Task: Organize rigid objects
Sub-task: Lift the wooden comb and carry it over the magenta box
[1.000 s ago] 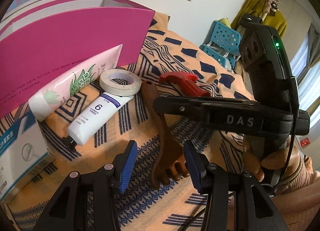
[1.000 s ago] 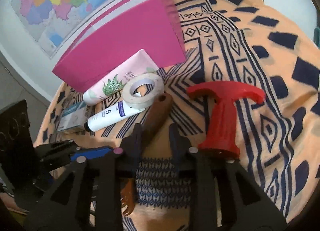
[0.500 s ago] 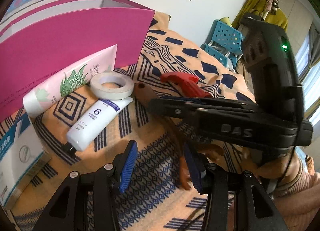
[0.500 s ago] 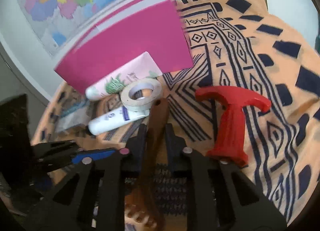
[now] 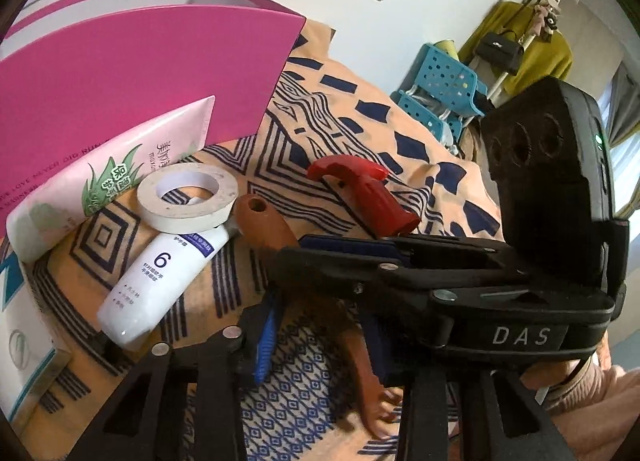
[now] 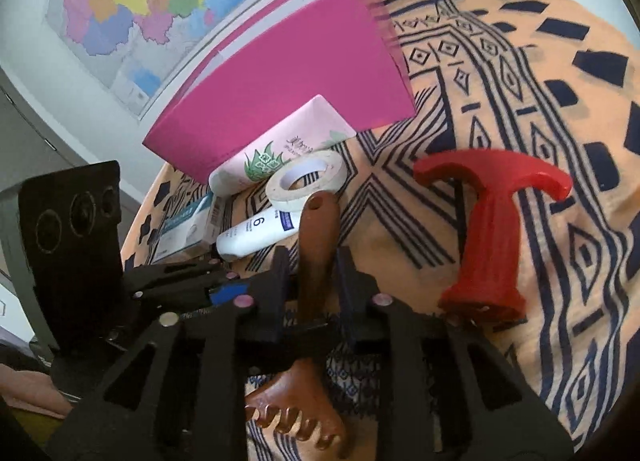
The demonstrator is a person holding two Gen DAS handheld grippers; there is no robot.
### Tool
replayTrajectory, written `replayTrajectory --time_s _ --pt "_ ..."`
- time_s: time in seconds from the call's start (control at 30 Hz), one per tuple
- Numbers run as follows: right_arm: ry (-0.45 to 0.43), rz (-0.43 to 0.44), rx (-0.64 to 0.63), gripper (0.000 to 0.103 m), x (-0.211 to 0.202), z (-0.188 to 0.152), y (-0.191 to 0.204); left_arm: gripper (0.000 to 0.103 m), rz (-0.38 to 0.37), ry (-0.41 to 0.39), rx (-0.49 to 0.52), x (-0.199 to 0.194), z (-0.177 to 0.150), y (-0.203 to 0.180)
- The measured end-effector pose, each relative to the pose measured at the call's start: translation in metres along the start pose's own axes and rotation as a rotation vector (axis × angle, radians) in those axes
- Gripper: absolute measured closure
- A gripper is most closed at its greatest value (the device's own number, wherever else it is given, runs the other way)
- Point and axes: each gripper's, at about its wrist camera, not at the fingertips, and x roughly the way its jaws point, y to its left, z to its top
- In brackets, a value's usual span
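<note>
A brown wooden comb lies on the patterned orange cloth, its handle end toward the tape roll. My right gripper straddles the handle. Its jaws are opening, and a gap shows on one side of the handle. My left gripper comes in from the side and straddles the comb's neck just above the teeth. Its jaws are closing, and the blue pad stands off the wood. A red T-shaped handle lies to the right.
A white tube marked 6 and a pink tube lie beside the tape, against a big pink box. A white and blue carton sits at the left edge. Beyond the cloth are a blue rack and a wall.
The right gripper closed on the comb handle, then loosened its jaws. The left gripper's jaws narrowed around the comb's neck, with the right gripper now crossing just above them.
</note>
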Motion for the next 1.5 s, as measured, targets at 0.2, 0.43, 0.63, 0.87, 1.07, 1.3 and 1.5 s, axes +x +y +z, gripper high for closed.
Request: replayTrajectory --time_s 0.2,0.43,0.63,0.87,1.07,1.3,1.5 --pt "0.038 0.01 -0.042 0.075 0.008 0.002 0.003 0.069 -0.002 -0.001 0.012 0.0 -0.002 -0.001" --pt "-0.018 0.026 -0.074 0.08 -0.005 -0.001 0.009 0.069 0.002 -0.019 0.013 -0.006 0.0 -0.001" --pt "-0.105 0.064 -0.112 0.082 -0.03 0.015 0.025 0.069 0.006 -0.075 0.028 -0.023 0.008 -0.003" --pt "-0.162 0.089 -0.187 0.085 -0.042 0.046 0.048 0.073 0.059 -0.162 0.047 -0.051 0.03 0.0" --pt "-0.203 0.114 -0.255 0.086 -0.045 0.071 0.066 0.075 0.129 -0.235 0.085 -0.073 0.056 0.0" --pt "-0.268 0.136 -0.288 0.086 -0.054 0.108 0.078 0.077 0.186 -0.309 0.11 -0.092 0.089 -0.001" --pt "-0.312 0.113 -0.318 0.086 -0.056 0.138 0.086 0.077 0.23 -0.349 0.111 -0.099 0.122 0.004"
